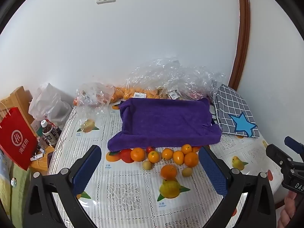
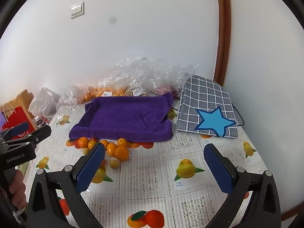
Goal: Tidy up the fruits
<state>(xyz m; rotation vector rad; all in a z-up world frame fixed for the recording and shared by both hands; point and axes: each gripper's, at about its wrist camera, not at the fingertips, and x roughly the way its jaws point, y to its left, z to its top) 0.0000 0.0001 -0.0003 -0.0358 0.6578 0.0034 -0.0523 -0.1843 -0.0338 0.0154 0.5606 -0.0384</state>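
Several loose oranges, small green-yellow fruits and a small red fruit lie in a cluster on the table in front of a tray lined with a purple towel. My left gripper is open and empty, just in front of the cluster. My right gripper is open and empty, to the right of the cluster over bare tablecloth. Each gripper shows at the edge of the other's view.
Clear plastic bags with more oranges lie behind the tray by the wall. A grey checked cloth with a blue star lies at the right. A red paper bag and bottles stand left of the table.
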